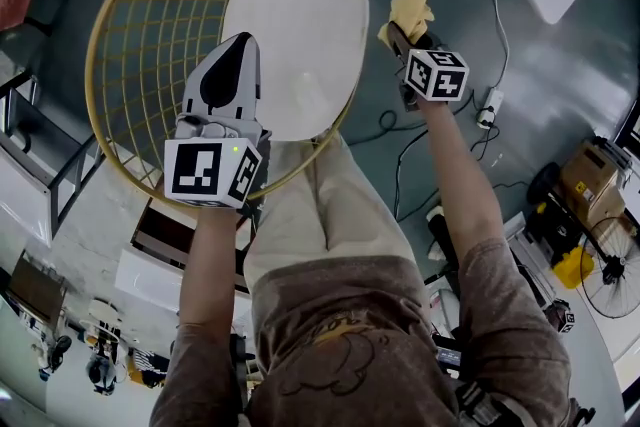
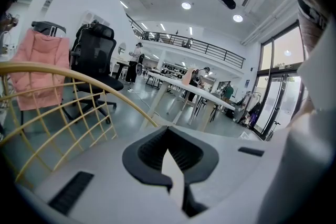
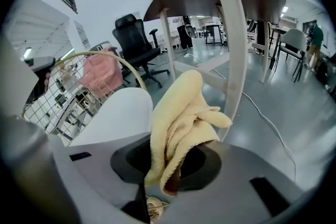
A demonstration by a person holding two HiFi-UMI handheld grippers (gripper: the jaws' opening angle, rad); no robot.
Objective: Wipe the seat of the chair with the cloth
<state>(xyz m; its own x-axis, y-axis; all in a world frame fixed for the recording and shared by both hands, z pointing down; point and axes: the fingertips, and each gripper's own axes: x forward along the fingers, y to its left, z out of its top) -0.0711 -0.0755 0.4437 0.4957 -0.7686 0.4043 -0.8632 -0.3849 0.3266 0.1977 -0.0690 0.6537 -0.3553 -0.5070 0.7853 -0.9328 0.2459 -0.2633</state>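
Right claw (image 1: 404, 37), upper right in the head view, pinches the yellow cloth (image 1: 410, 11) just beside the right edge of the white chair seat (image 1: 310, 25). Left claw (image 1: 238, 50) sits over the seat's left side, by the gold wire backrest (image 1: 140, 35). In the left gripper view, its jaws are pressed together and empty. In the right gripper view, the jaws clamp the cloth at centre, with the seat at lower left.

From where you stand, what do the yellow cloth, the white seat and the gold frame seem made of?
Cloth: soft terry or microfibre, judging by nubby pile and limp folds. Seat: smooth matte white, probably moulded plastic. Frame: thin wire grid, likely gold-painted metal.
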